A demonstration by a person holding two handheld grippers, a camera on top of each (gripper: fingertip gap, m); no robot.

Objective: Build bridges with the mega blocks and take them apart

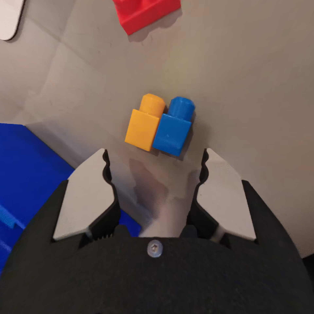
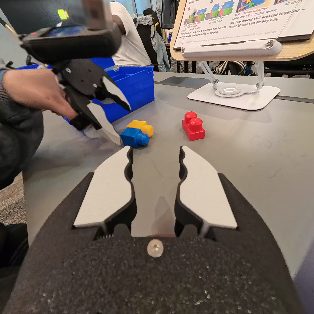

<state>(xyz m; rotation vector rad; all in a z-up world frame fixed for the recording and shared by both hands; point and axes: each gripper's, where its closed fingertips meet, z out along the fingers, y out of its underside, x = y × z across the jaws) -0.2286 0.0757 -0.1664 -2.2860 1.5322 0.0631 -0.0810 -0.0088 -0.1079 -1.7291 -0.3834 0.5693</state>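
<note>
A yellow one-stud block [image 1: 141, 130] and a blue one-stud block [image 1: 171, 134] lie on their sides, touching, on the grey table; they also show in the right wrist view as the yellow block [image 2: 138, 124] and the blue block [image 2: 132, 136]. A red two-stud block [image 2: 193, 129] stands upright to their right, its edge at the top of the left wrist view [image 1: 146, 13]. My left gripper [image 1: 154, 151] is open and empty just short of the two blocks; it also shows in the right wrist view [image 2: 124, 125]. My right gripper [image 2: 155, 148] is open and empty, nearer the table's front.
A blue bin [image 2: 136, 85] stands at the back left, its corner in the left wrist view [image 1: 25, 169]. A white stand base [image 2: 237, 98] holding an instruction sheet sits at the back right. A person's hand [image 2: 34, 91] holds the left gripper. People sit behind the table.
</note>
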